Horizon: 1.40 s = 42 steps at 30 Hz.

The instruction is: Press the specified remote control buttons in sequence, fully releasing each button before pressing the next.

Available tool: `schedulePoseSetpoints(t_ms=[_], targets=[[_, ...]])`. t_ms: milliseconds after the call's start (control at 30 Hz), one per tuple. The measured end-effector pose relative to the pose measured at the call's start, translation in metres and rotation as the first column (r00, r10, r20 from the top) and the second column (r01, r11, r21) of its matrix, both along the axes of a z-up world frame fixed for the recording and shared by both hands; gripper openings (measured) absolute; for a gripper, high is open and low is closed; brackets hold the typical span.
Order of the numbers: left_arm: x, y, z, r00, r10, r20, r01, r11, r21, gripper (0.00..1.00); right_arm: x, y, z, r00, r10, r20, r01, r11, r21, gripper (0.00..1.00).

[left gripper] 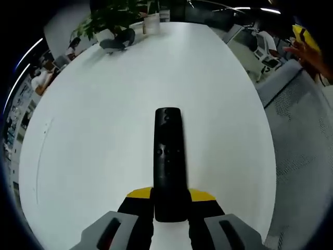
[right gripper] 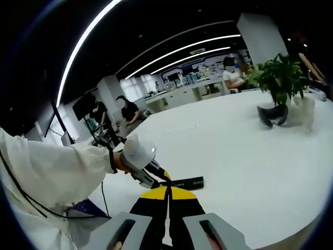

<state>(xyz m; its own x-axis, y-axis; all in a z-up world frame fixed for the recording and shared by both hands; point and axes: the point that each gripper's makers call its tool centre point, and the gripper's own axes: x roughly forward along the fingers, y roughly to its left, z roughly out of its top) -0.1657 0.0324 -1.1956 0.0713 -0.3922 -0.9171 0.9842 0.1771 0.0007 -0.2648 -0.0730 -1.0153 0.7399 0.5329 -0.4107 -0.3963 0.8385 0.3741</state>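
The remote control (left gripper: 168, 161) lies lengthwise on the white surface (left gripper: 93, 156), its near end clamped between the yellow-tipped jaws of the left hand-held gripper (left gripper: 169, 208). It is black and slim, with small buttons visible along its upper face; the far end points away toward the middle of the surface. The jaws press against both long sides of the remote, so this gripper is closed narrow on it.

In the right gripper view, the same remote (right gripper: 186, 183) appears as a dark bar resting flat on the surface (right gripper: 250, 156), with the left hand-held gripper (right gripper: 162, 177) at its end, carried by a person's hand (right gripper: 120, 161) emerging from a pale sleeve (right gripper: 52, 172). The right hand-held gripper (right gripper: 168, 194) hangs just short of the remote, apart from it. Its yellow-tipped jaws stand together with only a thin seam between them, holding nothing.

At the far end of the surface stands a potted plant (right gripper: 278, 78) beside a white pot (right gripper: 303, 110), with a dark curved object (right gripper: 272, 115) near them; what that object is cannot be determined. The same plant (left gripper: 117, 15) shows in the left gripper view. Several people (right gripper: 127, 112) sit or stand beyond the surface, under long ceiling light strips (right gripper: 177, 52).
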Motion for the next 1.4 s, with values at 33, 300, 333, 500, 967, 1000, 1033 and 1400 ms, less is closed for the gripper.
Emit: schedulePoseSetpoints(t_ms=[33,300,333,500,967,1000,1033,1400], targets=[[-0.005,0.001,0.000,1.000,-0.003,0.001,0.003,1.000,0.002,0.22,0.000,0.000,-0.001,1.000,-0.003,-0.007,0.003,1.000,0.001,0.00],[-0.032,0.003,0.001,0.999,-0.032,-0.010,0.032,0.999,0.039,0.22,-0.017,0.018,-0.008,0.997,-0.002,-0.083,0.006,0.999,0.049,0.00],[-0.037,0.004,0.001,0.999,-0.036,-0.011,0.037,0.998,0.047,0.22,-0.022,0.023,-0.009,0.995,-0.001,-0.103,0.007,0.998,0.062,0.00],[-0.050,0.007,0.001,0.998,-0.062,-0.004,0.062,0.997,0.047,0.22,-0.037,0.040,-0.006,0.990,-0.005,-0.139,0.016,0.997,0.076,0.00],[-0.084,0.008,0.003,0.999,-0.048,-0.011,0.048,0.998,-0.045,0.22,-0.043,0.049,-0.015,0.987,-0.031,-0.155,0.032,0.999,0.002,0.00],[-0.087,0.008,0.003,0.999,-0.042,-0.014,0.041,0.998,-0.048,0.22,-0.041,0.047,-0.019,0.987,-0.033,-0.159,0.031,0.999,-0.015,0.00],[-0.090,0.008,0.003,0.999,-0.039,-0.018,0.038,0.998,-0.049,0.22,-0.040,0.045,-0.022,0.986,-0.038,-0.164,0.034,0.999,-0.029,0.00],[-0.116,0.004,0.002,0.998,-0.056,0.000,0.056,0.997,-0.053,0.22,-0.029,0.022,-0.071,0.947,-0.049,-0.319,0.020,0.995,-0.094,0.00]])
